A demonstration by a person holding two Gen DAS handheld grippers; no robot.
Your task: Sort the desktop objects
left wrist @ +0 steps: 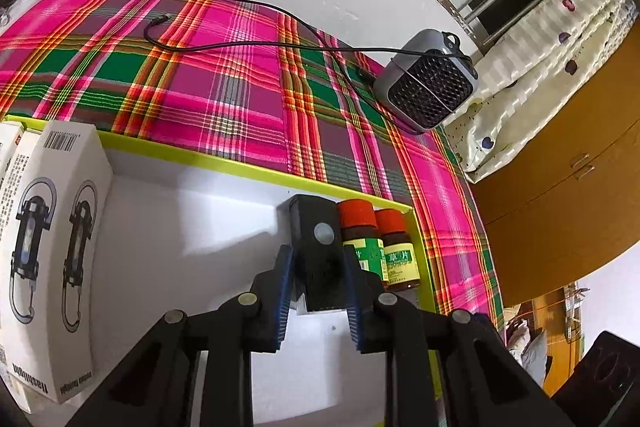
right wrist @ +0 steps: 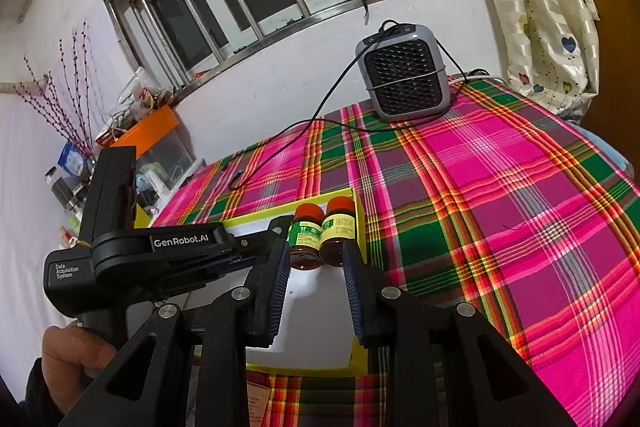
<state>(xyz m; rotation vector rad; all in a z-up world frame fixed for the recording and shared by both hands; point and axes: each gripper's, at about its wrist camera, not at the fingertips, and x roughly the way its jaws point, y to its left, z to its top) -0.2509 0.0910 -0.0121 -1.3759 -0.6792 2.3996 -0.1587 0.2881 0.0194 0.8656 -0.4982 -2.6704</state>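
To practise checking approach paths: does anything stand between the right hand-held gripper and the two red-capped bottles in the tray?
Nothing visible does. The right hand-held gripper faces the red-capped bottles with open jaws, with only bare tray floor between. The left hand-held gripper, gripping a black block, sits beside them, outside that path.

The tray (left wrist: pixel 256 169) floor lay open through its middle, between the white boxes (left wrist: pixel 56 251) standing at its left end and the black block (left wrist: pixel 318 251) and two bottles (left wrist: pixel 378 247) crowded into its right corner. The bottles stood touching each other, hard against the right rim, so only the block's left side was clear. Beyond the tray the plaid surface (left wrist: pixel 224 83) was free apart from a trailing cable (left wrist: pixel 240 45) and the heater (left wrist: pixel 430 83) at the far edge.
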